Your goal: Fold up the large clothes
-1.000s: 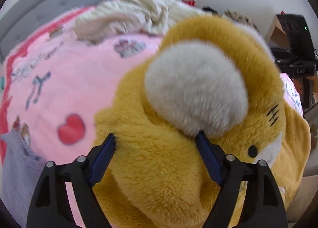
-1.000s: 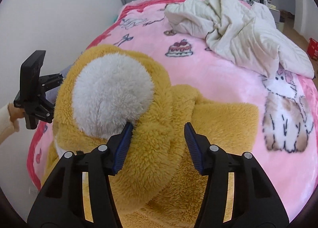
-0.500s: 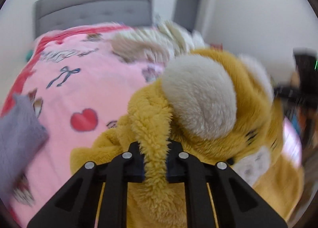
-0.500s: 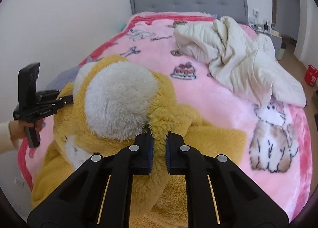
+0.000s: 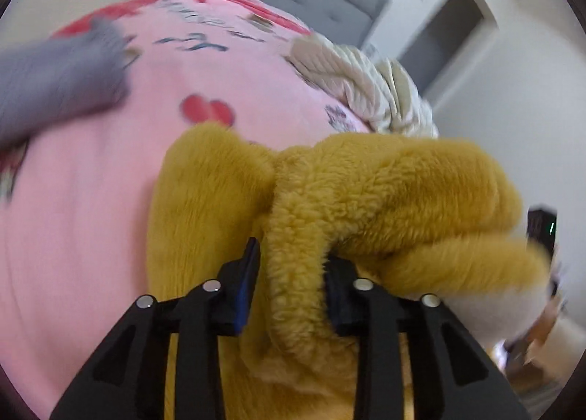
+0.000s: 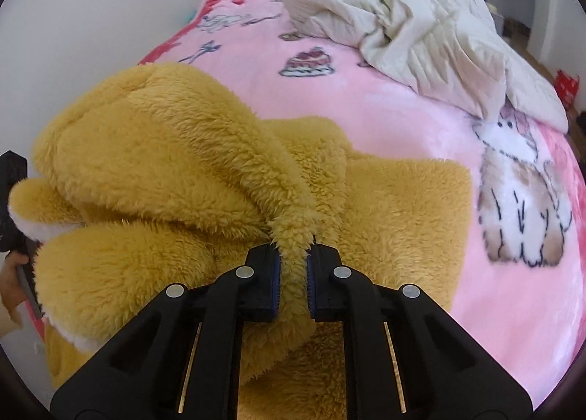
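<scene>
The yellow fleece garment (image 6: pixel 175 171), a thick hooded piece, is lying bunched on the pink blanket (image 6: pixel 403 119) covering the bed, with its hood end raised toward the viewer and its flatter body panel spreading behind to the right in the right wrist view.

The right claw (image 6: pixel 293 273) is sitting fully closed on a narrow ridge of the garment's edge; fleece is visibly pinched between the blue pads.

The left claw (image 5: pixel 291 275) is gripping a thicker roll of the same fabric, and its jaws are opening at this moment. The roll is filling the gap, with the right-hand pad buried in pile and the left-hand pad standing at its flank; whether that pad is pressing cannot be told, as the view is blurred.

Judgement: the step in hand appears to be the turning of the hood section over onto the body panel, with both claws working the hood's rim. The fold is not yet complete, since the bulk is standing proud rather than lying flat.

The next move is likely calling for both claws to carry the held edge across and lower it squarely onto the panel, keeping the two grips level so the thick pile is not twisting.

A cream quilt (image 6: pixel 421 24) is lying crumpled further up the bed, well apart from the garment. A grey cloth (image 5: pixel 55 75) is lying at the blanket's left side.
</scene>
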`<state>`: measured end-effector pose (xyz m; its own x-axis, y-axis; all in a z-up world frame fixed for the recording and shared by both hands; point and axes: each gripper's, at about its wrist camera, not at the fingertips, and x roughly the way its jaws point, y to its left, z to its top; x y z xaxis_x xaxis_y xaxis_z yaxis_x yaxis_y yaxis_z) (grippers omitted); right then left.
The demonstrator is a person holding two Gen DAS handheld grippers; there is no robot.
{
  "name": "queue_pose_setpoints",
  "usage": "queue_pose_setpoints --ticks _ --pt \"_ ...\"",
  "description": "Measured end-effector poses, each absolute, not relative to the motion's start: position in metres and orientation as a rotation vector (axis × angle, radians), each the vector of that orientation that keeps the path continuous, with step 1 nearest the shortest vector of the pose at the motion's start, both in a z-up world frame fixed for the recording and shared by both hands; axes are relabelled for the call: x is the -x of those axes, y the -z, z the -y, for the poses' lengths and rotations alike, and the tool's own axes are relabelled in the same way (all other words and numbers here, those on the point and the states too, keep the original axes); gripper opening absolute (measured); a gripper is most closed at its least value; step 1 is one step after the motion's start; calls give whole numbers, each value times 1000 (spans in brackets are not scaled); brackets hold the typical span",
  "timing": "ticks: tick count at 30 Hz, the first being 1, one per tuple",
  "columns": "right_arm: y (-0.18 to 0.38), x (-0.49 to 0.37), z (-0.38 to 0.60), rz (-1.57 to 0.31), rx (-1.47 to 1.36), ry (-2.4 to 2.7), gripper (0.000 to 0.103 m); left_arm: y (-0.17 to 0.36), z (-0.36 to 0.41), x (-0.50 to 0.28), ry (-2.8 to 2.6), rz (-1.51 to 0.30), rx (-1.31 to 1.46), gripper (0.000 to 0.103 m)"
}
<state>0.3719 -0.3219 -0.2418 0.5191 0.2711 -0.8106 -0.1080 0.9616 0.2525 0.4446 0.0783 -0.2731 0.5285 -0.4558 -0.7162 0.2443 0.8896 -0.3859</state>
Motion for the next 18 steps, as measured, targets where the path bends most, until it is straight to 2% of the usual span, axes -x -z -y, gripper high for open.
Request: queue_pose_setpoints --ticks 2,3,4,7,9,11,14,18 --pt "243 -379 330 -1028 -236 -202 13 269 -71 -459 432 -943 169 53" --pt "243 -381 332 -1045 -250 -203 14 269 -69 -466 444 -972 151 57" --pt "241 -381 334 -1053 -272 -211 21 270 -71 -471 452 -995 144 64" --pt "218 -371 340 -980 -338 -261 51 261 -87 -471 487 -971 144 72" --pt "195 -360 338 -902 -312 -293 54 244 -91 -457 512 -923 79 74" --pt "168 -350 333 -813 -265 -348 64 227 -86 -447 542 -876 -21 79" --pt "139 -343 313 -727 -144 -468 66 200 -60 -441 649 -818 -210 84" --pt "139 -357 265 -765 105 -587 66 193 -8 -446 802 -770 -471 84"
